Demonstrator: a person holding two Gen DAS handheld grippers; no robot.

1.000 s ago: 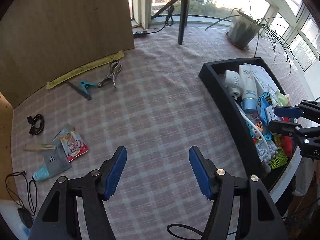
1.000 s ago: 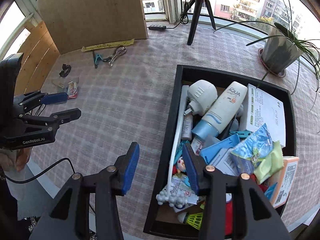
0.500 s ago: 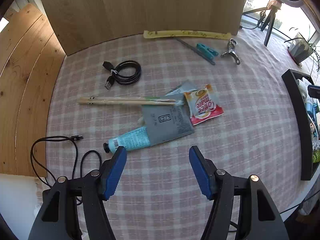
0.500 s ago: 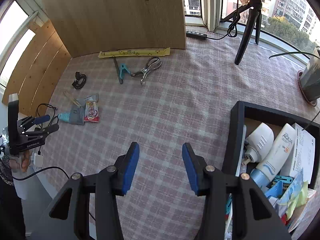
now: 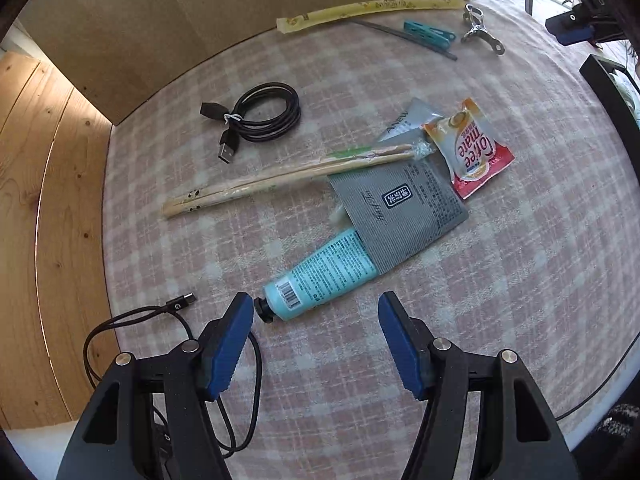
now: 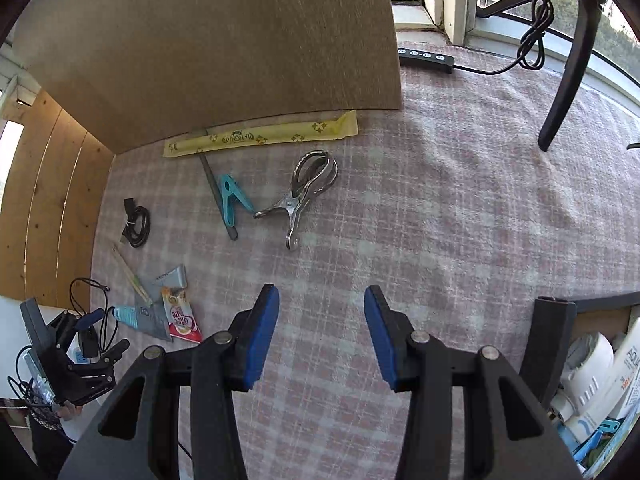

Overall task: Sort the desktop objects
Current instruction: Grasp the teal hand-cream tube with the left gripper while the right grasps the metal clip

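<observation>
My left gripper [image 5: 316, 320] is open and empty, just short of a teal tube [image 5: 320, 276] whose black cap lies by the left finger. A grey sachet [image 5: 400, 208] overlaps the tube. Wrapped chopsticks [image 5: 288, 178], a red Coffee-mate packet [image 5: 472, 152] and a coiled black cable [image 5: 268, 114] lie beyond. My right gripper [image 6: 320, 312] is open and empty over bare cloth. Ahead of it lie a metal clamp [image 6: 306, 194], a teal clothespin [image 6: 232, 200] and a yellow wrapper [image 6: 260, 136]. The black tray [image 6: 552, 340] of sorted items sits at the right.
A brown board [image 6: 224, 48] stands along the back. A wooden wall [image 5: 48, 208] bounds the left. A loose black USB cable [image 5: 160, 312] runs by my left finger. A tripod leg [image 6: 568, 72] and a power strip [image 6: 426, 58] stand at the far right.
My left gripper has swung from the tray side to the left pile and closed in on the teal tube. My right gripper has moved left off the tray toward the clamp and clothespin.
</observation>
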